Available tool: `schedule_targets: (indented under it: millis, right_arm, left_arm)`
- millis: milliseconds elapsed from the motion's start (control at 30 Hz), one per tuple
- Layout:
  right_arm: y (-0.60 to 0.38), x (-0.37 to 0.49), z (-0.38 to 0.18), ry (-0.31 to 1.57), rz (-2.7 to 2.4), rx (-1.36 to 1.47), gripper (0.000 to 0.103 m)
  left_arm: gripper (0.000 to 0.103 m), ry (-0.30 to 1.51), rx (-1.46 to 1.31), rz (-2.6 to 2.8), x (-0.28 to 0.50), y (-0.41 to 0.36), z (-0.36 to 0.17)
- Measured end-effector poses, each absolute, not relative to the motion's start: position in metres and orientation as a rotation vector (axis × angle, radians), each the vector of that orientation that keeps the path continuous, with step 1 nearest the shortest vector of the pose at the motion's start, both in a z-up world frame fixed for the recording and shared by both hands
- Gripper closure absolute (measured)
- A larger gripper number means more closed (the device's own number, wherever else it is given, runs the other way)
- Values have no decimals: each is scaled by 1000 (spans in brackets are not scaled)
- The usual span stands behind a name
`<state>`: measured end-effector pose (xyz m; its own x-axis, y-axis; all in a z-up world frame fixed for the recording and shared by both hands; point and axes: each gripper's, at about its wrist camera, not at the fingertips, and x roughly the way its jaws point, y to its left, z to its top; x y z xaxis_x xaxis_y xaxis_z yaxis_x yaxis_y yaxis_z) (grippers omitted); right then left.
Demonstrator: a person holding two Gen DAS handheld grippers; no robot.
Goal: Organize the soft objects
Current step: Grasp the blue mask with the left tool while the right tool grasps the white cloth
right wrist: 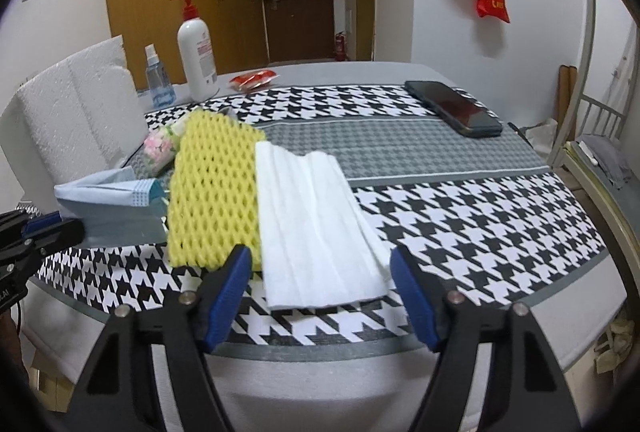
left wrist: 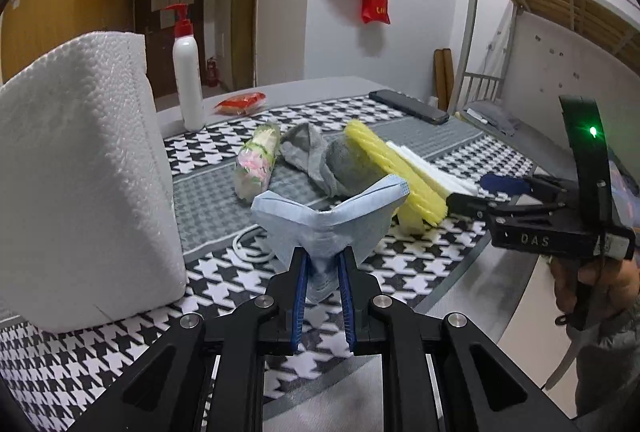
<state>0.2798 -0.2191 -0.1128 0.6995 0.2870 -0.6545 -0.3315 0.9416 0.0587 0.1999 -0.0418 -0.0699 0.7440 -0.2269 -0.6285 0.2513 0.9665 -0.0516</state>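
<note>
Pinching a limp blue face mask (left wrist: 324, 220) above the near edge of the houndstooth-covered desk (right wrist: 500, 224), the left gripper (left wrist: 323, 272) holds its light folded corner, while the right gripper (right wrist: 320, 280), jaws apart, straddles a soft white tissue pad (right wrist: 316, 224).

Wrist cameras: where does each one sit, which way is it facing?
Left wrist: on the left gripper, facing along its fingers, shut on the blue mask; right gripper and hand alongside.
Right wrist: on the right gripper, open around the white pad.
Shared: mask, yellow foam net, houndstooth cloth.
</note>
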Motion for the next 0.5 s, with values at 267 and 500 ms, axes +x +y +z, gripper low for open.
schedule_targets:
  millis: [267,500]
  right_arm:
    - [-216,291,-121,761,338,-83,51]
    - [-224,291,-121,764,312,-77,71]
  left_arm:
    - [36,671,68,-241,187,-41,-69]
    - [27,679,39,-237,195,-45,-67]
